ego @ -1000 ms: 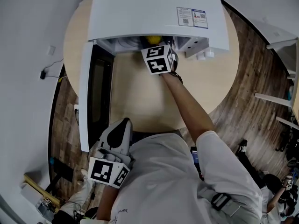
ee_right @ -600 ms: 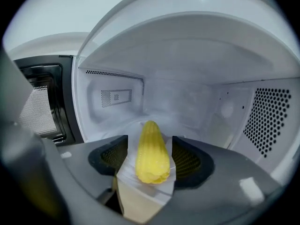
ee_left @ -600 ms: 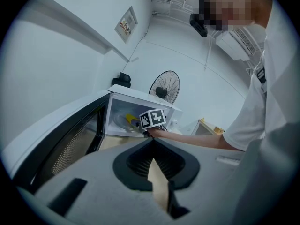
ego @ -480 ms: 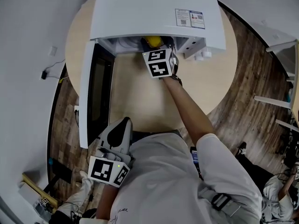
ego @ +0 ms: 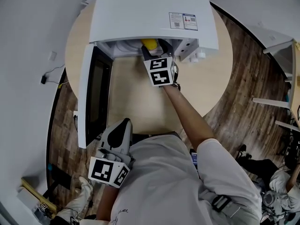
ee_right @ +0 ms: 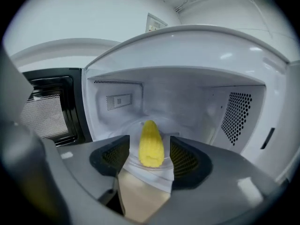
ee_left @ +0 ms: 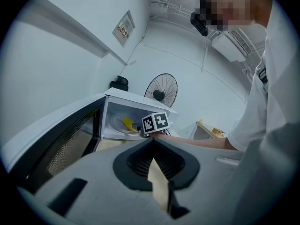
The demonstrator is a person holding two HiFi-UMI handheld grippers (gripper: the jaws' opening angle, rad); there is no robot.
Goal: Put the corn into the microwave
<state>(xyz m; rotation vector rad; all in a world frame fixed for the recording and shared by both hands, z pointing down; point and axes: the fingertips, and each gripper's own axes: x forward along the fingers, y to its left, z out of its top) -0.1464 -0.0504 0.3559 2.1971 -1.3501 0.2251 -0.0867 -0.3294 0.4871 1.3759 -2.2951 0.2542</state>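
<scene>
Left gripper (ee_left: 153, 144): jaws closed tip to tip, nothing between them. Held low against the person's shirt, well short of the oven, idle.

Door (ego: 89, 97): ahead of the left jaws and to their left, swung wide open, its edge hanging past the rim of the bench (ego: 136, 97).

Microwave (ego: 150, 13): white, standing on the round bench. Its open cavity lies straight ahead of the right jaws and well ahead of the left ones.

Glass plate (ee_right: 176, 130): on the cavity floor, just beyond and beneath the right jaw tips.

Corn (ee_right: 151, 149): one yellow cob, lying on the plate lengthwise along the jaw axis, directly between the right jaws. It looks already inside the oven.

Right gripper (ee_right: 149, 142): at the cavity mouth, jaws parted wider than the cob, a narrow gap showing on each side, so nothing is gripped.

Step in hand, as judged: release made, withdrawal due.

- Keep the jaws spread as they are.
- Draw straight back along the cob's length.
- Hold level, so neither pad nudges the cob and rolls it off the plate.
- Clear the front sill before turning away.
- Leave the door until the arm is out of its swing.
</scene>
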